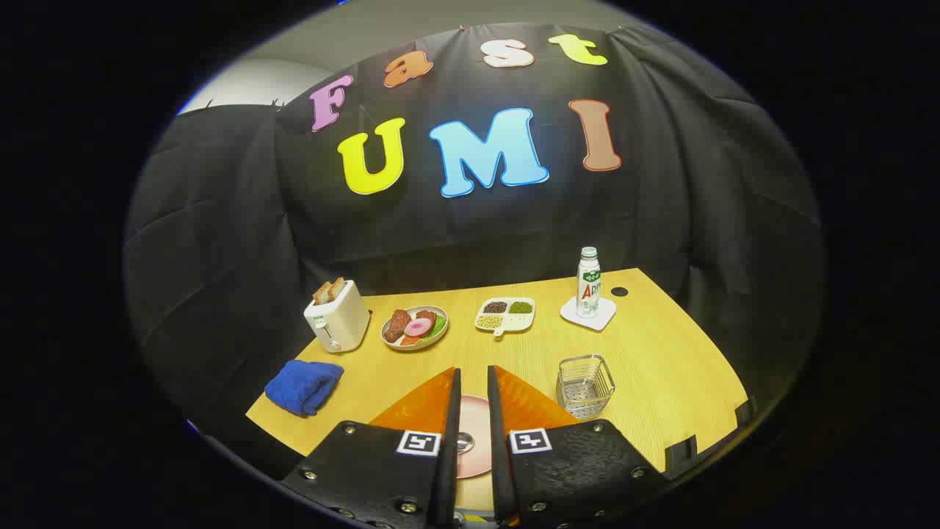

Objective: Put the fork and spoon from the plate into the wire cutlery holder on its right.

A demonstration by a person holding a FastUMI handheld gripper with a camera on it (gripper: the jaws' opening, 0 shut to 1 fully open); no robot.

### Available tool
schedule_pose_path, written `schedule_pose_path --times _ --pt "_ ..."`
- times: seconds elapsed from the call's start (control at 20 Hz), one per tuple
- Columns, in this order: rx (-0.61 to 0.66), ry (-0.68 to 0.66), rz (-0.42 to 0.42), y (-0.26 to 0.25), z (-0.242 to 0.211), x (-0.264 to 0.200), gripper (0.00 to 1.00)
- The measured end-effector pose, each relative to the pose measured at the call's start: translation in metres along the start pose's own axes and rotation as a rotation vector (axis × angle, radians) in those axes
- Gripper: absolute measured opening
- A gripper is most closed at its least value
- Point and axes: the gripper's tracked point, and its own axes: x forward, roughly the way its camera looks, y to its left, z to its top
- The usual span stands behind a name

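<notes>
My gripper (474,371) hangs over the near edge of the wooden table, its two orange fingers (426,408) standing a narrow gap apart. Through that gap I see a pink plate (474,411) below. A small shiny metal piece of cutlery (465,441) lies on the plate; I cannot tell whether it is the fork or the spoon. The fingers hide the rest of the plate and whatever else lies on it. Nothing is pressed between the fingers. The wire cutlery holder (585,386) stands just right of the plate, beside the right finger, and looks empty.
Beyond the fingers sit a plate of toy food (415,328), a white divided dish of beans (505,316) and a white toaster (337,316) with toast. A bottle (588,283) stands on a white coaster at the back right. A blue cloth (304,386) lies at the left.
</notes>
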Motion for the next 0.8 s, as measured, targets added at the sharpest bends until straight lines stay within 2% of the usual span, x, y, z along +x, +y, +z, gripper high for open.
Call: schedule_pose_path --times 0.8 --pt "-0.011 0.015 -0.023 -0.005 -0.010 0.006 0.20"
